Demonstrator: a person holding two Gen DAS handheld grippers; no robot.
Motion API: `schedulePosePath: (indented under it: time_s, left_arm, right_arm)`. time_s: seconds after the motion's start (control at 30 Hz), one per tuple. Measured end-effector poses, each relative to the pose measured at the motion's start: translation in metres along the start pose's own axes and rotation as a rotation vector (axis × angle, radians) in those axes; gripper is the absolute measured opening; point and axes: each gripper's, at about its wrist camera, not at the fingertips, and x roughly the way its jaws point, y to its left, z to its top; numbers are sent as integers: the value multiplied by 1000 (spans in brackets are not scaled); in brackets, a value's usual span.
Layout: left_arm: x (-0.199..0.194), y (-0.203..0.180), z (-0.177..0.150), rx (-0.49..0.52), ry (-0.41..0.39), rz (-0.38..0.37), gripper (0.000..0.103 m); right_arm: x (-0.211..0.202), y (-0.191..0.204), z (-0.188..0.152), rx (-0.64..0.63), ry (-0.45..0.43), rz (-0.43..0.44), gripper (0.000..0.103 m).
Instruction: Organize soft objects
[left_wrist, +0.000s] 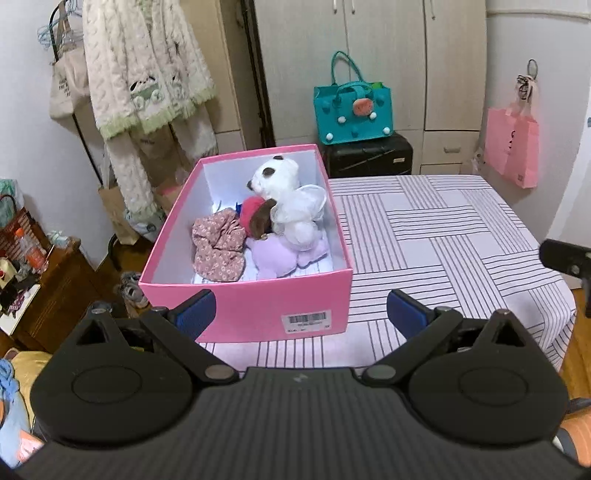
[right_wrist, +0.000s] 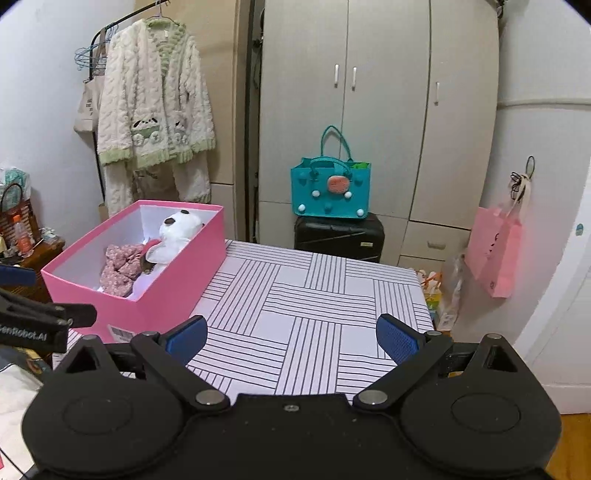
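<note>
Nearest in each wrist view are the tools themselves: the left gripper (left_wrist: 301, 314) stands with its blue pads spread wide and nothing between them, and the right gripper (right_wrist: 291, 338) is equally wide and empty over bare striped cloth. The pink box (left_wrist: 258, 299) lies straight ahead of the left gripper, its near short wall just beyond the pads, and its long axis runs away from that tool toward the far wall; from the right gripper it sits off to the left and farther away, so the left hand looks the nearer one for any further move on it. It rests at the left edge of the table (left_wrist: 443, 236). Inside, a floral fabric piece (left_wrist: 219, 247) lies at the near left, a lilac plush (left_wrist: 275, 258) beside it, and a white plush dog (left_wrist: 286, 192) slumps over both toward the far end. No soft item shows on the cloth outside the box, so the sorting appears largely done.
</note>
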Motion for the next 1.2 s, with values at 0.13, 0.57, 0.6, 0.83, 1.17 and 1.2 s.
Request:
schedulePosePath:
  time_s: [0.13, 0.57, 0.6, 0.83, 1.17, 1.2]
  left_arm:
    - [-3, -4, -7, 8, -39, -6, 100]
    - [-6, 4, -19, -39, -139, 43, 100]
    - [-7, 4, -19, -40, -146, 46, 100]
    - [-10, 1, -24, -33, -174, 42, 100]
    - [-8, 1, -26, -43, -169, 33, 100]
    - [-8, 2, -26, -43, -166, 30, 100]
  right_arm:
    - [-2, 0, -7, 5, -35, 1, 100]
    - [-12, 3, -16, -12, -121, -40, 100]
    - [-12, 2, -17, -9, -122, -46, 100]
    - [-12, 1, -21, 12, -132, -64, 100]
    - [-11, 2, -23, 11, -141, -68, 100]
    - [-12, 2, -23, 10, -142, -70, 100]
